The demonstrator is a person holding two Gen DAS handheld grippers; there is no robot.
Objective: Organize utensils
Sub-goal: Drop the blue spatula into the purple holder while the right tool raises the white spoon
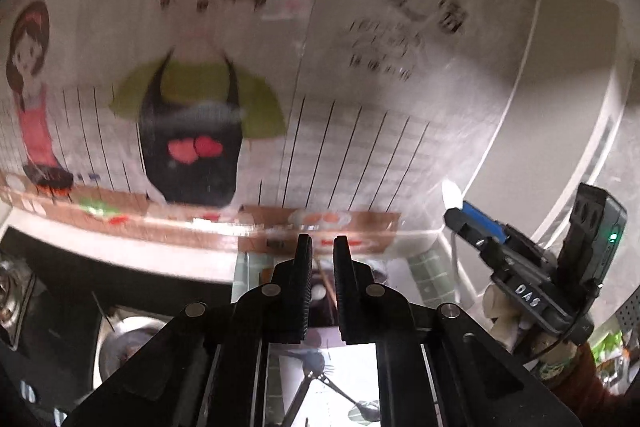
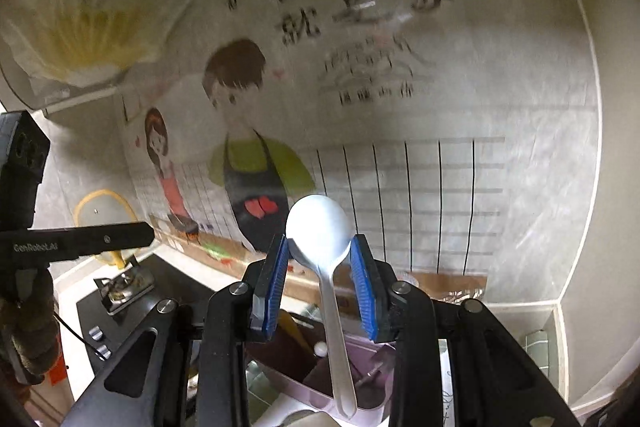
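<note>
Cartoon cooks on a wall poster [image 2: 256,147] fill the background of both views. Nearest the right wrist camera, the right gripper [image 2: 320,251] has its blue pads [image 2: 276,287] clamped on a white spoon [image 2: 324,247], bowl up at 12 o'clock, handle running down toward 6 over a pink utensil holder [image 2: 320,387]. At 9 o'clock lies a stove [image 2: 120,287]. The left gripper [image 1: 322,251] holds nothing, its fingers nearly together with a narrow gap between them.
</note>
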